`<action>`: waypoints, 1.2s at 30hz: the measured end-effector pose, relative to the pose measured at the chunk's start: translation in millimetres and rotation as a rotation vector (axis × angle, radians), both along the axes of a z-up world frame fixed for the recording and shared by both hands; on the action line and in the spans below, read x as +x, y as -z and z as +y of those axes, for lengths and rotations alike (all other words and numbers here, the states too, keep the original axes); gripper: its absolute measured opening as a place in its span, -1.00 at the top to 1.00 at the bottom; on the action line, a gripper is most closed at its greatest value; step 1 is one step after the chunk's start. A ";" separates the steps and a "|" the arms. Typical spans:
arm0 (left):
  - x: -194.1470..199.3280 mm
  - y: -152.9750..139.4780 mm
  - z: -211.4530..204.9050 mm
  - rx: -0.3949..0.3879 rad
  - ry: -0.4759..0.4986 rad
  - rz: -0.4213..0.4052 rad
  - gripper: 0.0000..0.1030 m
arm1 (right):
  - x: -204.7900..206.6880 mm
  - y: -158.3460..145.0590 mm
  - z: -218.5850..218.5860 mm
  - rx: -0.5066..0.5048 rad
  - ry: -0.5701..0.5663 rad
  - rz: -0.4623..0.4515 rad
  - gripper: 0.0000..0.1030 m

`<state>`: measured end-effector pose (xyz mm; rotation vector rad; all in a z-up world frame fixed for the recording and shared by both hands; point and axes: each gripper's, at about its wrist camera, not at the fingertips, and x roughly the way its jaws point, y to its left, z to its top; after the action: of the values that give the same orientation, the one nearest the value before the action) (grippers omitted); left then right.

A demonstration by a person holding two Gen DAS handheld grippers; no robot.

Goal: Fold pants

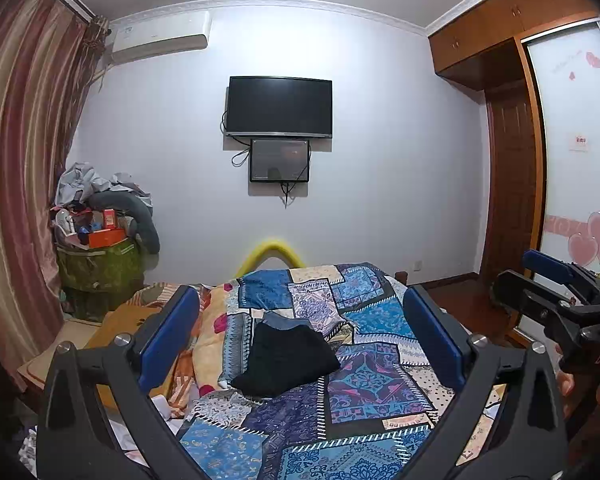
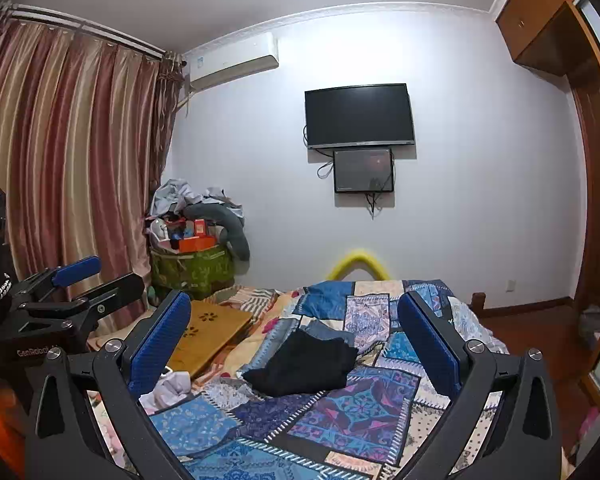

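Left wrist view: left gripper [image 1: 300, 332] w/ jaws wide apart, nothing between the blue pads — black pants [image 1: 286, 354] lie folded on the patchwork bed cover [image 1: 364, 392], well ahead of it. Right gripper [image 2: 294, 338] also spread wide, empty; the pants sit between its fingers, not touched.

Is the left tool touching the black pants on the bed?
Apart. The left wrist view shows the left tool open, with bare quilt between its fingers and the black pants.
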<state>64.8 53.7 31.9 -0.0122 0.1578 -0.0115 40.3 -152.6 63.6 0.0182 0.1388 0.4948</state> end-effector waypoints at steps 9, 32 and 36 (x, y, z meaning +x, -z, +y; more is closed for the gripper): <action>2.8 5.6 0.2 -0.004 0.003 0.017 -1.00 | 0.0 2.1 -0.1 -0.009 0.001 0.017 -1.00; 5.8 5.5 4.0 -0.022 0.005 0.022 -1.00 | -2.0 2.7 -3.4 -0.013 0.014 0.032 -1.00; 5.0 6.1 1.7 -0.019 0.007 0.024 -1.00 | -2.1 4.0 -3.6 -0.014 0.019 0.036 -1.00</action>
<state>69.9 55.3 25.8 -0.0307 0.1816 -0.0200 38.2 -156.2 59.7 0.0152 0.1771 0.4748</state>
